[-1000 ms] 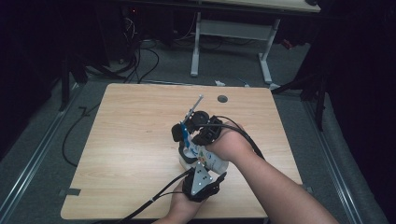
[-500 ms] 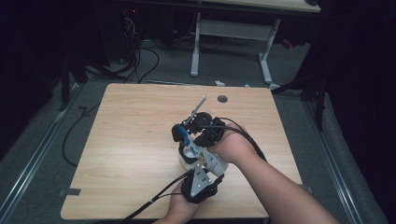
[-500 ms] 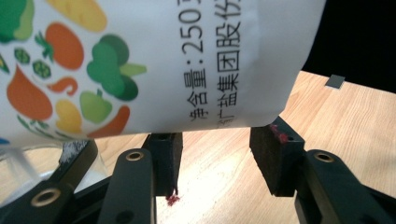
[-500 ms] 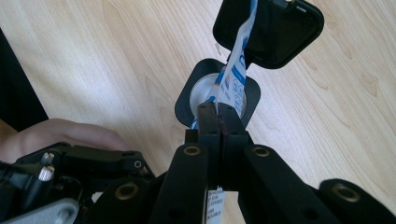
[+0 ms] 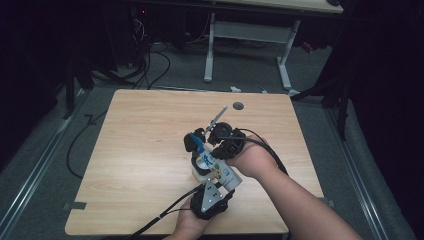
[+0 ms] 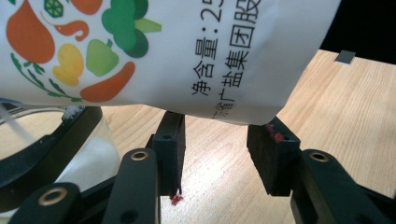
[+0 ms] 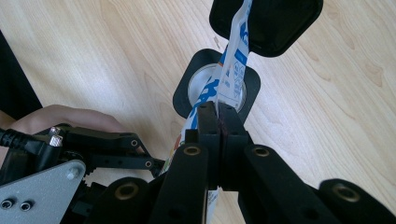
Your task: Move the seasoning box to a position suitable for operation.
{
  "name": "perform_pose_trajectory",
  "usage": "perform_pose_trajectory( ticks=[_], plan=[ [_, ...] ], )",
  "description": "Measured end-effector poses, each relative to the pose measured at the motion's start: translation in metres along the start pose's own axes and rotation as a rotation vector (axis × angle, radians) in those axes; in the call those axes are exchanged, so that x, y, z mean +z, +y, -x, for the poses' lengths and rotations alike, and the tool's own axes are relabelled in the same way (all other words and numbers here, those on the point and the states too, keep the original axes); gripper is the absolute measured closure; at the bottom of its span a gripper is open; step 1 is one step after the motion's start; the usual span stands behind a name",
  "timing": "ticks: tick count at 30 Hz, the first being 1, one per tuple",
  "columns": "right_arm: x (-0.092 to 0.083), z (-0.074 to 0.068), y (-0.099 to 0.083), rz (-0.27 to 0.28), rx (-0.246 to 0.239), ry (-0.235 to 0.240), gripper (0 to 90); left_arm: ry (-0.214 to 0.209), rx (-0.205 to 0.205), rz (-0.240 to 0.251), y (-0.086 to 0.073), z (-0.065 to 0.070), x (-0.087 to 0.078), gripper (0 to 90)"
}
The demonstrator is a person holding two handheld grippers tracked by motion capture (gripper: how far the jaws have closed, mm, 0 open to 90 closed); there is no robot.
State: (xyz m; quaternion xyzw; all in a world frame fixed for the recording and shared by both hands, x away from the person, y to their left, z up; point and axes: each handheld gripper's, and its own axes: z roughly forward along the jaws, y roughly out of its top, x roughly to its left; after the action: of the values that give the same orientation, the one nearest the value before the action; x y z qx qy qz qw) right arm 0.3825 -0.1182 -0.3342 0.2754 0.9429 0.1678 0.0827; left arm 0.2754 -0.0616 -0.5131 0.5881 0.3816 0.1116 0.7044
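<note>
Mostly bare table [image 5: 135,165] left of pouch [image 5: 212,167].

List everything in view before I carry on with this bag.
Table: one, light wood, centre.
Bag: one, white with printed vegetables, held over the jar.
Jar: one, clear with a black rim, on the table under the bag.
Lid: one, black, flipped open behind the bag.
Thin rod: one, grey, beyond the jar.
Cables: several, black, on the floor.
Right hand-held gripper: black, shut on the bag's edge.
Left hand-held gripper: black, jaws apart and just closing, bag's lower edge at their tips.
</note>
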Motion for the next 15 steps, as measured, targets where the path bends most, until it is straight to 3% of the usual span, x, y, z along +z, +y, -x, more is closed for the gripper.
perform_pose_trajectory(
  ticks=[15],
  plan=[
    [0.0008, 0.0018, -0.0072, 0.009, 0.027, 0.011, 90.0, 0.020, -0.005, -0.025, -0.0051, -0.0067, -0.0001, 59.0]
  ],
)
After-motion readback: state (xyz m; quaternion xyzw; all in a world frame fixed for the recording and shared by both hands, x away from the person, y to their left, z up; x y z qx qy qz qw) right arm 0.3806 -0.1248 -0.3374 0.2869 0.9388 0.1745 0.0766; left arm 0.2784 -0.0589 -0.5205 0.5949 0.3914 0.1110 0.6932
